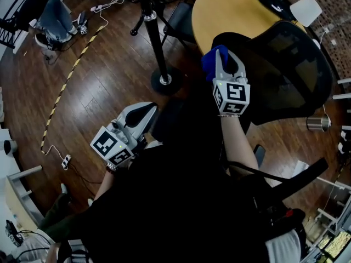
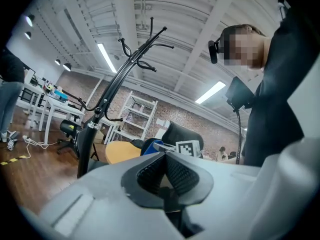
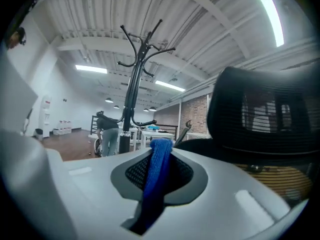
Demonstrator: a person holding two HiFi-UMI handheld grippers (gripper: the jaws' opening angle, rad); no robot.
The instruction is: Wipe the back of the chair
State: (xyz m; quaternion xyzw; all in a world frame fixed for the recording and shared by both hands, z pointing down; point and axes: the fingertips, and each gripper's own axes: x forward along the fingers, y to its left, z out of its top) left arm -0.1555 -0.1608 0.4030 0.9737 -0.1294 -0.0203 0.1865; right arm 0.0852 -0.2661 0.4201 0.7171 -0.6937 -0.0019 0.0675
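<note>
The black mesh chair back (image 1: 288, 73) stands at the right in the head view, and it fills the right side of the right gripper view as a chair back (image 3: 270, 111). My right gripper (image 1: 228, 60) is raised just left of it, shut on a blue cloth (image 1: 210, 60). In its own view the right gripper (image 3: 160, 151) pinches the blue cloth (image 3: 158, 176) between its jaws, apart from the mesh. My left gripper (image 1: 141, 115) hangs lower left, near my body, shut with nothing in it. The left gripper (image 2: 165, 159) shows its pads (image 2: 182, 176) pressed together.
A black coat stand (image 1: 156, 43) rises from the wooden floor left of the chair. A round wooden table (image 1: 230, 10) lies behind the chair. A steel cup (image 1: 318, 123) sits on the floor at right. Striped floor tape (image 1: 66, 84), cables and a person (image 1: 55, 15) are far left.
</note>
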